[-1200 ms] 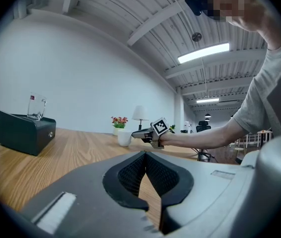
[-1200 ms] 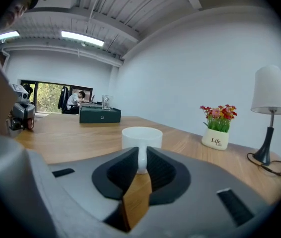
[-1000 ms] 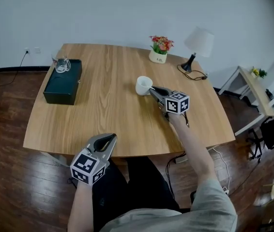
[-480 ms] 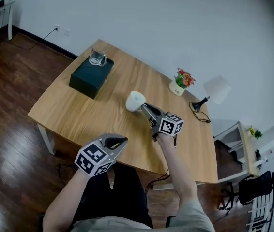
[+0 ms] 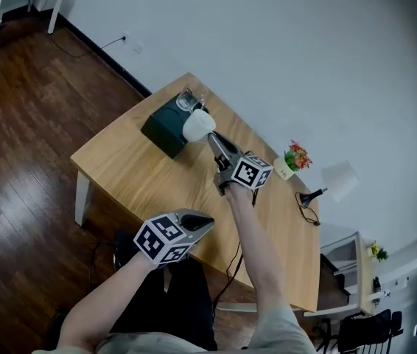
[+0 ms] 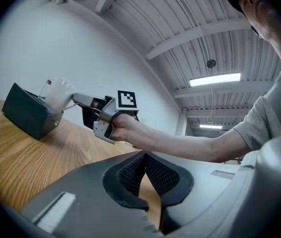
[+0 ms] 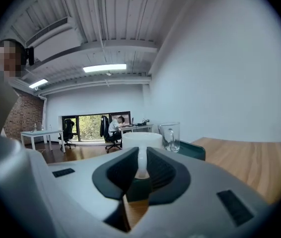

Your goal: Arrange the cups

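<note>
We judge the white cup [image 5: 197, 125] ceramic: rigid, light, chippable. Right gripper [image 5: 214, 140] pinches its handle, the sound hold; left gripper [image 5: 207, 223] closed, empty.

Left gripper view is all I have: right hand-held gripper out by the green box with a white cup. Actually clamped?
Observer: Yes. The right gripper view shows the right hand-held gripper with jaws shut on a thin white part of the white cup.
Operator: Something clear behind the cup?
Observer: A glass mug, upright on the green box, right beside the cup.
</note>
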`<state>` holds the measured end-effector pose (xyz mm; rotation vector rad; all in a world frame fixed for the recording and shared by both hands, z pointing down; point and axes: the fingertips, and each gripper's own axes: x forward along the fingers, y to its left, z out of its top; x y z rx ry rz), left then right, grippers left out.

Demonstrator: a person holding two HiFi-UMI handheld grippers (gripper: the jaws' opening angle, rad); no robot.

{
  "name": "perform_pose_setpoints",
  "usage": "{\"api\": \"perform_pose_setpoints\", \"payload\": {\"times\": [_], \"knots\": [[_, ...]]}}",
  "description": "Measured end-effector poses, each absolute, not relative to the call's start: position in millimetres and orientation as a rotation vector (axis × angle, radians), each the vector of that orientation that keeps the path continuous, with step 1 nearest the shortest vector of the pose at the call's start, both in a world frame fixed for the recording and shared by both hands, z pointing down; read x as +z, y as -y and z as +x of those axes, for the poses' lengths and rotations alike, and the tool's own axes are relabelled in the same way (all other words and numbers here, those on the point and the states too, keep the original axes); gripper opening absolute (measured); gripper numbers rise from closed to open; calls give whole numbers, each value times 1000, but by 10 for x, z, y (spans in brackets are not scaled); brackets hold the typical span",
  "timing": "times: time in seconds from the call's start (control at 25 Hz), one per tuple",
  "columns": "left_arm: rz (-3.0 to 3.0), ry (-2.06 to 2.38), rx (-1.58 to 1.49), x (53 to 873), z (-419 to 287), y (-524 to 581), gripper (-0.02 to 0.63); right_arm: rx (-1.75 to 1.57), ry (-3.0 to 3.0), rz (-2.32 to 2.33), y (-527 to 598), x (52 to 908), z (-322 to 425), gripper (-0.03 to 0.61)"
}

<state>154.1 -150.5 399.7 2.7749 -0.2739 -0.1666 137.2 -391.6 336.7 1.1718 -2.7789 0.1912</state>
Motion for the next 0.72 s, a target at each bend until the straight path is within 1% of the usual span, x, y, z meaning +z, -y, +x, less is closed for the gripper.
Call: {"api": "perform_pose_setpoints", "payload": {"times": [0.28,0.48,0.72], "knots": [[2735,265,-195,3968,1499,1531,5,84,2722,1167,4268,3476,879,57],[2736,251,-195,3977,1507,1506,5,56,2700,1200,4432,3552,802,57],[2725,209,-202,3967,1549,1446,5,117,2748,1165,4472,3560,783,60]]}}
